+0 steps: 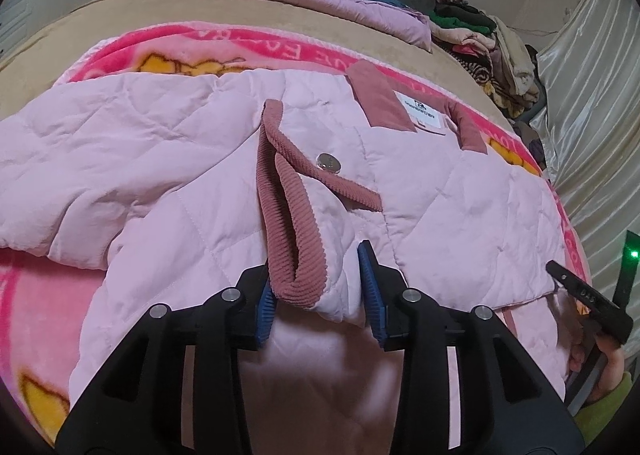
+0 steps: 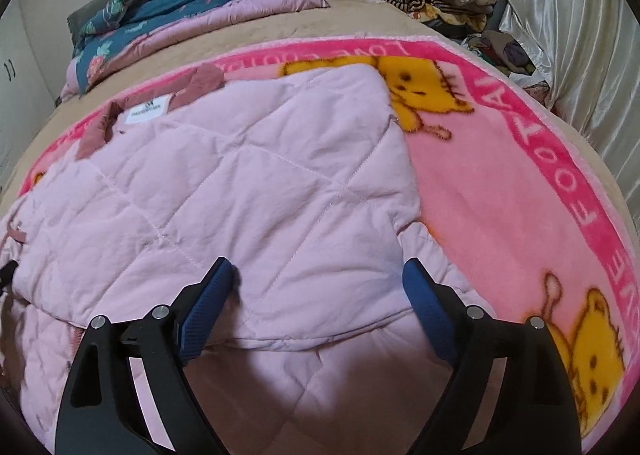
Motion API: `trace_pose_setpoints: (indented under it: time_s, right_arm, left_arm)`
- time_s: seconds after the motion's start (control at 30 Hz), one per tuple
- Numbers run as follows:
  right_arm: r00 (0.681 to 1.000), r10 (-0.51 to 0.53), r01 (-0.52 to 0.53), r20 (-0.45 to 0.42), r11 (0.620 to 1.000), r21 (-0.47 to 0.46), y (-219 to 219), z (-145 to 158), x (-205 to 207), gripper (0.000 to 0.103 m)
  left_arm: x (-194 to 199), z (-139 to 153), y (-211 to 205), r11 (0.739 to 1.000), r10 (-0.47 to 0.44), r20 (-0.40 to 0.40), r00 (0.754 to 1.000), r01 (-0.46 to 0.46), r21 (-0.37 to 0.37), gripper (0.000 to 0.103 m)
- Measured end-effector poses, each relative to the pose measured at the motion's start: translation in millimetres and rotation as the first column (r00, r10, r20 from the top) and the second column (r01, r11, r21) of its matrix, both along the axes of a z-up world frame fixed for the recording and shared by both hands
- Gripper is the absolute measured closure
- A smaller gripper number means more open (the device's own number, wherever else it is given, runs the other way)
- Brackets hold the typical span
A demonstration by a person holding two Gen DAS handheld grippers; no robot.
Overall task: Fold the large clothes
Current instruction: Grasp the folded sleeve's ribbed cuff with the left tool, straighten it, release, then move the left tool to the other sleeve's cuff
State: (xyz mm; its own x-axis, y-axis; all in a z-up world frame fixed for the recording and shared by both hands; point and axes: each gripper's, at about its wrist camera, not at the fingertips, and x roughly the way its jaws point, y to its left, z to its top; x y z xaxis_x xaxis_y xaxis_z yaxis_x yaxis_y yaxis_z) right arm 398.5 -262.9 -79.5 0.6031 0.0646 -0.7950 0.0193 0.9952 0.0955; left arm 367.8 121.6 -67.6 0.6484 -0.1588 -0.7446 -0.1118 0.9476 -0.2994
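On the bed: my jacket (image 1: 240,159) lies flat on the blanket (image 2: 500,191), collar (image 1: 380,99) at the far edge, hem towards me.
Left tongs (image 1: 320,291): jaws straddle the ribbed cuff (image 1: 284,215) of a sleeve folded across the front; fabric sits between the pads, but I cannot tell whether they pinch it.
Right tongs (image 2: 316,303): released, jaws wide, over the folded-in right side near the hem; nothing held.
Step in hand (my judgement): both sleeves look turned in; next is folding the body in half, hem to collar.
How to do it well: take the lower edge at two spread points, lift both tongs together, carry it level to the collar, keep the sleeves trapped inside.
Risk: the padding is springy; the cuff may slip out if I lift unevenly.
Jacket look: pale pink, diamond quilted, puffy; dusty-rose corduroy collar and cuff; metal snap (image 1: 329,163); white label (image 2: 149,114) inside the neck.
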Motion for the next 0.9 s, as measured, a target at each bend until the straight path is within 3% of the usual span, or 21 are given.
trace_pose_setpoints:
  time_s: [0.23, 0.37, 0.43, 0.5, 0.63, 0.9]
  right_arm:
    - [0.998, -0.013, 0.008, 0.056, 0.997, 0.081, -8, 19, -26, 0.012]
    - [0.997, -0.013, 0.005, 0.081, 0.994, 0.11, -5, 29, -40, 0.01]
    - [0.996, -0.005, -0.007, 0.095, 0.992, 0.128, -2, 35, -47, 0.009]
    - [0.994, -0.003, -0.011, 0.109, 0.992, 0.129, 2, 40, -53, 0.009]
    - [0.99, 0.007, -0.024, 0.138, 0.992, 0.127, 11, 52, -64, 0.008]
    - [0.979, 0.031, -0.053, 0.2, 0.993, 0.104, 32, 75, -77, 0.008]
  left_arm:
    - [-2, 6, -5, 0.999, -0.008, -0.004, 1.0, 0.008, 0.031, 0.068]
    - [-5, 14, -7, 0.999, -0.01, 0.003, 1.0, 0.01, 0.046, 0.045]
    - [-8, 19, -7, 0.999, -0.011, 0.017, 1.0, 0.01, 0.051, 0.04]
    - [-12, 27, -6, 0.999, -0.01, 0.033, 0.999, 0.008, 0.046, 0.025]
    - [-20, 39, -6, 0.999, -0.005, 0.057, 0.998, 0.002, 0.049, 0.01]
    - [-36, 54, 6, 0.998, 0.026, 0.085, 0.996, -0.031, 0.049, 0.009]
